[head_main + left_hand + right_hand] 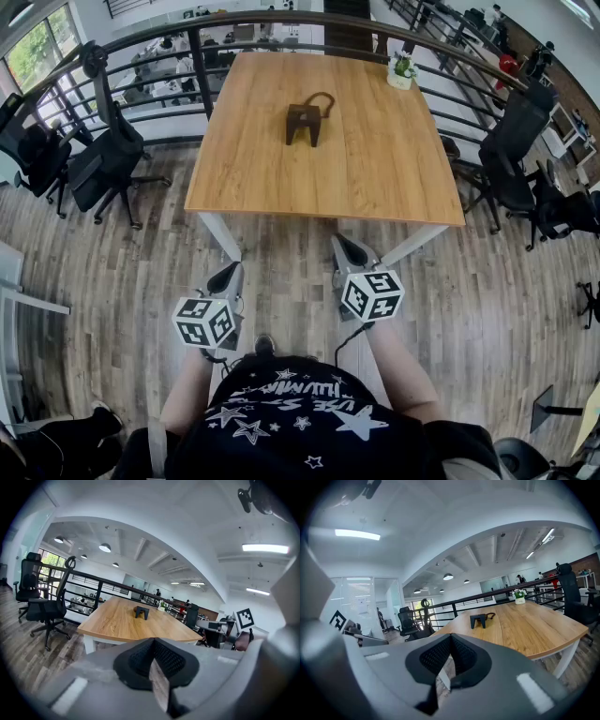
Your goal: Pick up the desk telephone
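The desk telephone [304,123] is a small dark arched piece with a cord looping off its back. It rests near the middle of the wooden table [375,178], towards the far side. It also shows small and far off in the left gripper view [141,612] and the right gripper view [478,620]. My left gripper [228,277] and right gripper [345,246] hang side by side over the floor, short of the table's near edge and well away from the phone. Both are shut with nothing in them; the pads meet in each gripper view, left gripper [153,641] and right gripper [450,637].
A small potted plant [402,73] stands at the table's far right corner. Black office chairs stand left [103,159] and right [511,150] of the table. A curved dark railing [187,37] runs behind it. Wood-plank floor lies between me and the table.
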Tool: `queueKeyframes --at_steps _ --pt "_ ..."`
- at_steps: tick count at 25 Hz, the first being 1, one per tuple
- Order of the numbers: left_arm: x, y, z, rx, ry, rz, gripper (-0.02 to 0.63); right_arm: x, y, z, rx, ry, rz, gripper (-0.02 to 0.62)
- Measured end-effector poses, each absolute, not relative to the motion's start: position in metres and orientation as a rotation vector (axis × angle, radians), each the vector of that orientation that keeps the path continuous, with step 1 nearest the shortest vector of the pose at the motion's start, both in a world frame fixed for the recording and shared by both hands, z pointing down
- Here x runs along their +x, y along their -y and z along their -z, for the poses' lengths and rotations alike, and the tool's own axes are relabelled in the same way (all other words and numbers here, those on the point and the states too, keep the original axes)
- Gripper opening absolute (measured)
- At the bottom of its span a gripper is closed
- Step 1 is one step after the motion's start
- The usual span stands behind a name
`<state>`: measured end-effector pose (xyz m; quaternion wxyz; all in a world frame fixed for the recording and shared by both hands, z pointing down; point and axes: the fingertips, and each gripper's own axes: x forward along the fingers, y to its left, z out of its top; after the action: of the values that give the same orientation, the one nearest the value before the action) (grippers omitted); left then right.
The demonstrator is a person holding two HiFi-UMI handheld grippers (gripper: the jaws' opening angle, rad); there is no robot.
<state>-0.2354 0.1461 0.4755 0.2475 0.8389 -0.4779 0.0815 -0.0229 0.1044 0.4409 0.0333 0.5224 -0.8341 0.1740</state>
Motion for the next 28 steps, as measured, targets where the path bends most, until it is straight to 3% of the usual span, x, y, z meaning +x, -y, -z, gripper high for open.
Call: queueKeyframes --at_steps 28 --pt "-0.256 -0.111 -0.494 2.317 1.173 -0.262 0.002 -0.040 -0.081 -0.452 1.731 2.504 -0.573 -0.002"
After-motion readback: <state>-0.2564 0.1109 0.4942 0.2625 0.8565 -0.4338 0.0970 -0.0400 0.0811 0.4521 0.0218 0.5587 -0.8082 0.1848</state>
